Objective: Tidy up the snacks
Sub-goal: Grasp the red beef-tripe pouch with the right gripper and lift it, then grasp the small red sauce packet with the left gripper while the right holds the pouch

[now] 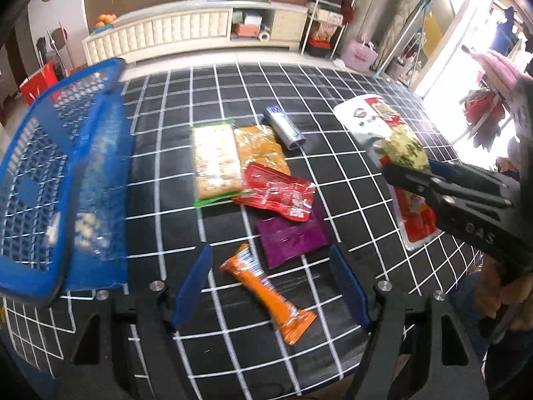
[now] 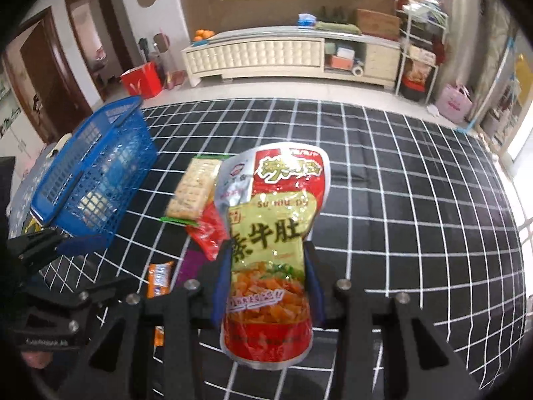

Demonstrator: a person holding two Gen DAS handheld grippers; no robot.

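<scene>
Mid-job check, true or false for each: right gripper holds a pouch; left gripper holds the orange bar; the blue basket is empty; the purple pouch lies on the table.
1. The right gripper is shut on the red and yellow pouch. True.
2. The left gripper holds the orange bar. False: its fingers are open, the bar lies on the table between them.
3. The blue basket is empty. False: a packet shows through its mesh.
4. The purple pouch lies on the checked tablecloth. True.

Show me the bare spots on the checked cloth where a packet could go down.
The checked cloth lies bare right of the held red-and-yellow pouch, out to its far and right edges. A narrower strip lies between the blue basket and the cracker pack. From there to the orange bar, packets crowd together.
</scene>
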